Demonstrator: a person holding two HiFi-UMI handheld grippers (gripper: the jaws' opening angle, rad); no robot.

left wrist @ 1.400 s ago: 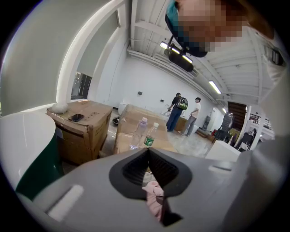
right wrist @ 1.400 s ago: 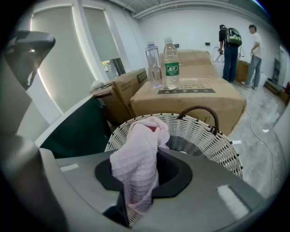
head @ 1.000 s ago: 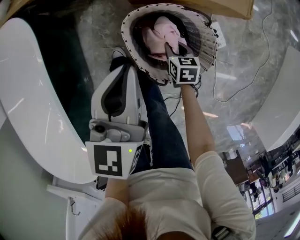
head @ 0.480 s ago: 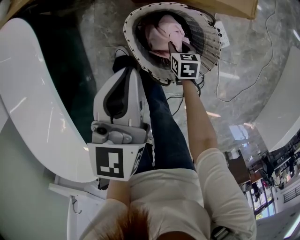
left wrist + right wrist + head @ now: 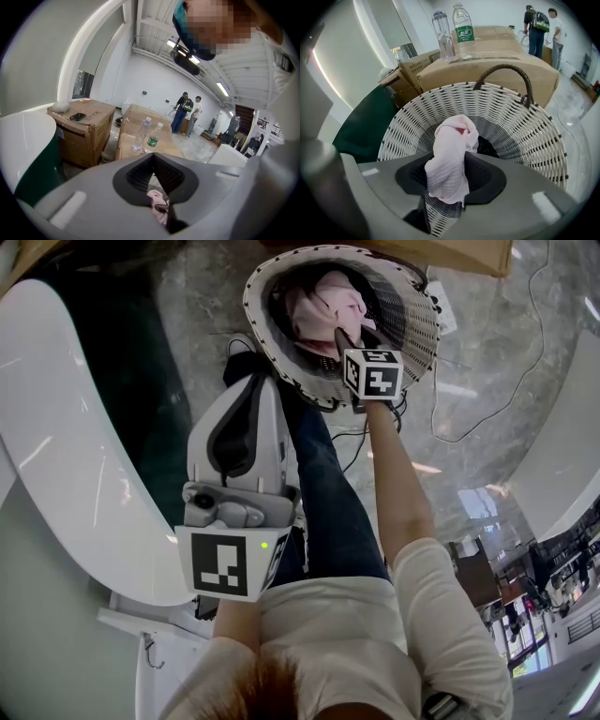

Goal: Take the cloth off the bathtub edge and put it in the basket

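Observation:
The pale pink cloth (image 5: 449,154) hangs between the jaws of my right gripper (image 5: 447,180), which are opening, with the pads still against it. In the head view the right gripper (image 5: 339,337) reaches into the white wicker basket (image 5: 261,343), and the cloth (image 5: 323,298) bunches inside it. The basket (image 5: 525,136) has a dark handle. My left gripper (image 5: 251,381) is held near the person's leg, jaws together and empty; in its own view the left gripper (image 5: 153,157) points toward the basket. The white bathtub edge (image 5: 56,427) curves along the left.
Cardboard boxes (image 5: 497,61) with two water bottles (image 5: 462,28) stand behind the basket. A cable (image 5: 469,418) trails over the marble floor. Dark green flooring (image 5: 150,362) lies beside the tub. Two people (image 5: 185,112) stand far off.
My right gripper has shifted slightly to the right over the basket, with the cloth in it. The left gripper has barely moved.

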